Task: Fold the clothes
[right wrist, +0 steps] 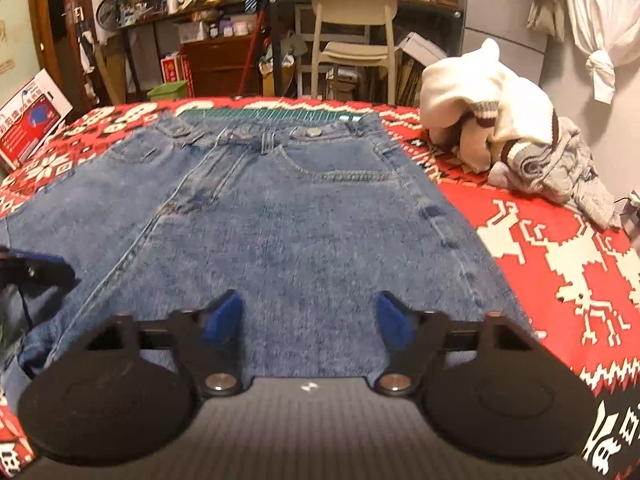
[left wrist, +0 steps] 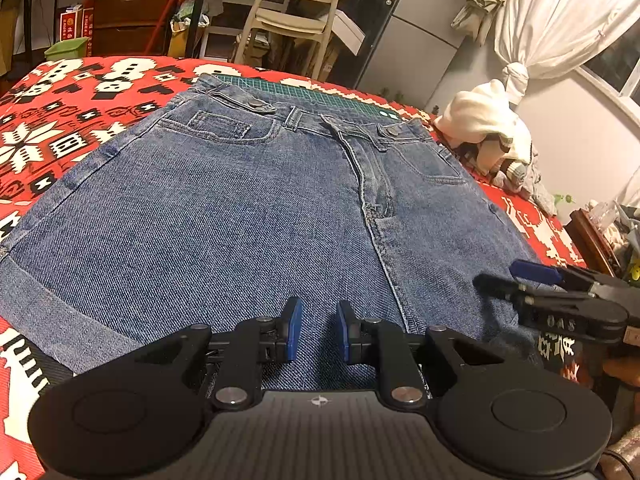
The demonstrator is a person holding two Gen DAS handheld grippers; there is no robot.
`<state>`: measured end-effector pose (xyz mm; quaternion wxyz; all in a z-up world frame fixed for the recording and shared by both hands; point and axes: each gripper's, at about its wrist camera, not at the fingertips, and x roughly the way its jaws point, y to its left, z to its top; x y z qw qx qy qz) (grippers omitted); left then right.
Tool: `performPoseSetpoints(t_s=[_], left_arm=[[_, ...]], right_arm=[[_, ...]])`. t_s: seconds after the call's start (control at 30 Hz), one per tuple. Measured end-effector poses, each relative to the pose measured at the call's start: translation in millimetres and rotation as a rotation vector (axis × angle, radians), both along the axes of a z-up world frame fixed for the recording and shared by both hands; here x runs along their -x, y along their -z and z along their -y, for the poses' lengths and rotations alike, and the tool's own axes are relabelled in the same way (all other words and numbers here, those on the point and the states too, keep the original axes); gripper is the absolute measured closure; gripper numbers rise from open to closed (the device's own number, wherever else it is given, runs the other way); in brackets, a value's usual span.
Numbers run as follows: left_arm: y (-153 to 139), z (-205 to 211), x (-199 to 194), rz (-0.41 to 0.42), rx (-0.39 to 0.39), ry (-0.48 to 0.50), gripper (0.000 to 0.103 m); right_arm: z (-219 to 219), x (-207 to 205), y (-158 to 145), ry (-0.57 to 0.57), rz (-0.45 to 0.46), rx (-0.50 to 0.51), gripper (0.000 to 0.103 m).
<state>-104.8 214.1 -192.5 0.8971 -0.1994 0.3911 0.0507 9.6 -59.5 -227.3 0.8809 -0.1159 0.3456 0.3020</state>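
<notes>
Your jeans (left wrist: 224,216) lie flat on the surface, over the red patterned cloth (left wrist: 60,120), waistband at the far edge against a green cutting mat (left wrist: 320,90). Your left gripper (left wrist: 318,334) hovers over the near end of the denim, jaws narrowed but with a gap and nothing between them. Your right gripper (right wrist: 310,316) sits near the same hem, further right, jaws spread wide and released. A pile of pale knitwear (right wrist: 500,128) rests far right on the cloth.
</notes>
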Motion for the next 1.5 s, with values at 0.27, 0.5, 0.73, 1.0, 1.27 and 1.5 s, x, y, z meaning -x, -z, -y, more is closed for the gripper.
performPoseSetpoints(t_s=[0.27, 0.5, 0.73, 1.0, 1.27, 1.5], left_arm=[[0, 1, 0, 0.0, -0.002, 0.0, 0.085], [0, 1, 0, -0.001, -0.003, 0.0, 0.085], [0, 0, 0, 0.001, 0.003, 0.0, 0.085], [-1, 2, 0, -0.001, -0.004, 0.001, 0.085], [-2, 6, 0, -0.002, -0.031, 0.01, 0.085], [-2, 5, 0, -0.003, -0.028, 0.012, 0.085]], right_arm=[[-13, -32, 0, 0.022, 0.022, 0.02, 0.067], [-29, -72, 3, 0.076, 0.028, 0.014, 0.065], [-29, -102, 5, 0.121, -0.001, -0.016, 0.064], [-10, -79, -16, 0.116, 0.001, -0.085, 0.049], [-10, 6, -17, -0.057, 0.032, -0.014, 0.041], [-30, 26, -3, -0.082, 0.049, 0.036, 0.041]])
